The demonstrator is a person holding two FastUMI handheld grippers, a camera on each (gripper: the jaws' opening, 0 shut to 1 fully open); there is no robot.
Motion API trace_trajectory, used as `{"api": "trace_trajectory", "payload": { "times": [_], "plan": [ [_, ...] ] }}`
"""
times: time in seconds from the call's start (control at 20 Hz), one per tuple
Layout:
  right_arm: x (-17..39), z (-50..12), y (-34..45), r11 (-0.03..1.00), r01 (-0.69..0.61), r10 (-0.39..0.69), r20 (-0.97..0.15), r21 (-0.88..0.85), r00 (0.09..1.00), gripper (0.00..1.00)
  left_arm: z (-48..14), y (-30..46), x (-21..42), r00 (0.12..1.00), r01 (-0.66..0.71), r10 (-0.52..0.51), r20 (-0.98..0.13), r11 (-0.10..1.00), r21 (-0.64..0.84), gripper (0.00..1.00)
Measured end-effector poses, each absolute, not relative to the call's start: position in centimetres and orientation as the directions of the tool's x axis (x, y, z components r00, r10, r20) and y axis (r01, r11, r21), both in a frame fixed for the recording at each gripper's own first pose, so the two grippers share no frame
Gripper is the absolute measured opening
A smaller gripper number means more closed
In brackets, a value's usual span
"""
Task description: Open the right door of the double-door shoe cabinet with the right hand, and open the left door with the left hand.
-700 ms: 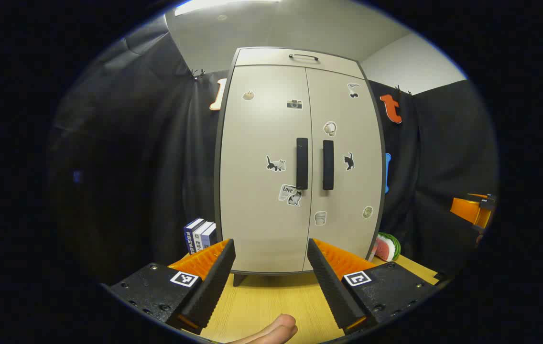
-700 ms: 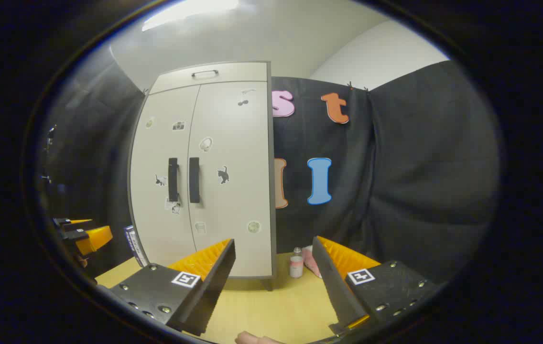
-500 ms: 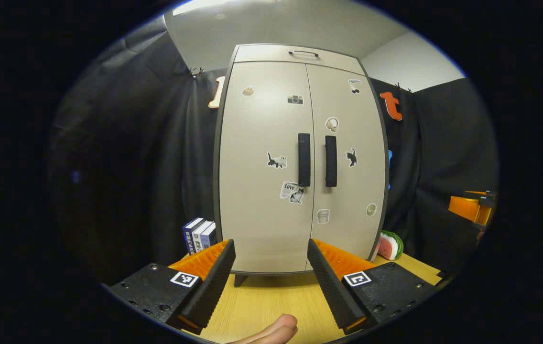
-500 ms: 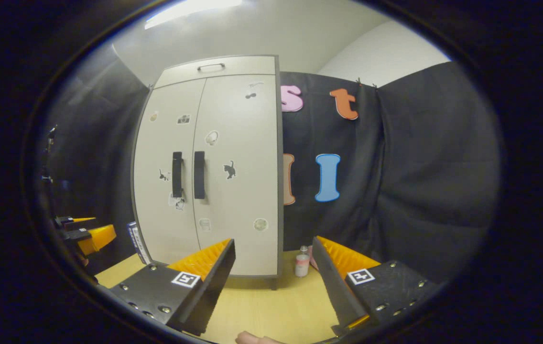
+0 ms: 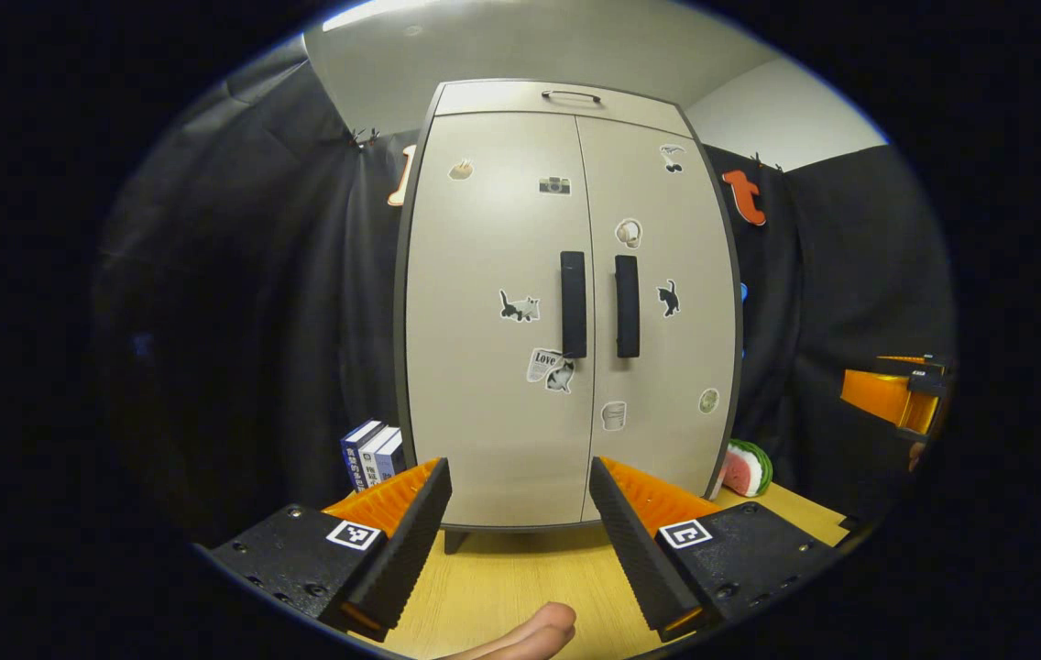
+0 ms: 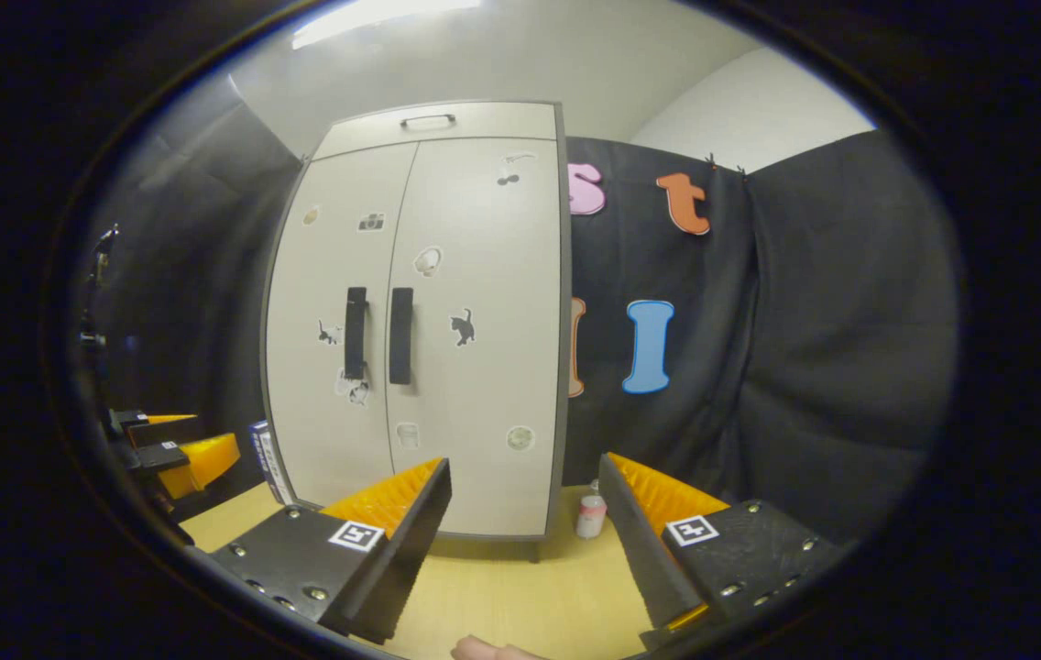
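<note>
The beige double-door shoe cabinet (image 5: 566,302) with dark edging and little stickers stands on short legs at the back of a light wooden tabletop (image 5: 520,587), up against the black cloth wall. Both doors look fully closed, so I'd say nothing's been opened yet.

The left gripper (image 5: 520,513) faces it almost square-on, jaws spread wide with nothing between them, well short of the doors. The right gripper (image 6: 525,513) is just as wide open and empty, but it's off to the side, so the cabinet sits left of its line.

What could go wrong, imo: the two black vertical bar handles, left handle (image 5: 573,304) and right handle (image 5: 627,306), sit just beside each other across the centre seam. Come in a bit off and a finger could catch the wrong handle or jam between them. The right gripper also needs to swing over first. Yanking hard might drag or tip the cabinet, since nothing seems to pin it down.

The cabinet stands upright, long axis vertical, front facing the grippers. The handles run vertically too, so the jaws would need to close across them sideways.
</note>
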State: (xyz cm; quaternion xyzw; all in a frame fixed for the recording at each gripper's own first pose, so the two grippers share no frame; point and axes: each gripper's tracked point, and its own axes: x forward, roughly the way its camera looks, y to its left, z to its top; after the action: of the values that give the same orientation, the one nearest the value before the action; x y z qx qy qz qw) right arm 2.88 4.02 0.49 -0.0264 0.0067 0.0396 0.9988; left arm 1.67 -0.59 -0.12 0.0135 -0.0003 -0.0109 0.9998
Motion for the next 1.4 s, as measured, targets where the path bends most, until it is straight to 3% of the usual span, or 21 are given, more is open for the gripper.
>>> {"api": "trace_trajectory", "payload": {
  "times": [0.45, 0.8, 1.1, 1.4],
  "plan": [
    [5.6, 0.0, 8.0, 0.990, -0.129, 0.127, -0.027, -0.062, 0.991, 0.96, -0.1, 0.7, 1.2, 1.000, 0.025, -0.025, 0.003, 0.999, 0.025, 0.95],
    [13.5, 1.5, 13.3, 0.980, -0.185, 0.184, -0.029, -0.066, 0.983, 0.96, -1.5, 2.6, 1.2, 0.999, 0.011, -0.011, -0.045, 1.000, 0.007, 0.95],
    [19.5, 3.2, 18.8, 0.961, -0.273, 0.271, -0.054, -0.044, 0.961, 0.96, -1.0, 5.8, 0.8, 0.998, -0.055, 0.054, -0.018, 0.998, -0.019, 0.94],
    [23.5, 5.6, 22.8, 0.967, -0.254, 0.253, -0.019, -0.036, 0.967, 0.96, -1.2, 6.6, 0.0, 0.999, -0.051, 0.051, -0.010, 0.999, -0.008, 0.93]
  ]
}}
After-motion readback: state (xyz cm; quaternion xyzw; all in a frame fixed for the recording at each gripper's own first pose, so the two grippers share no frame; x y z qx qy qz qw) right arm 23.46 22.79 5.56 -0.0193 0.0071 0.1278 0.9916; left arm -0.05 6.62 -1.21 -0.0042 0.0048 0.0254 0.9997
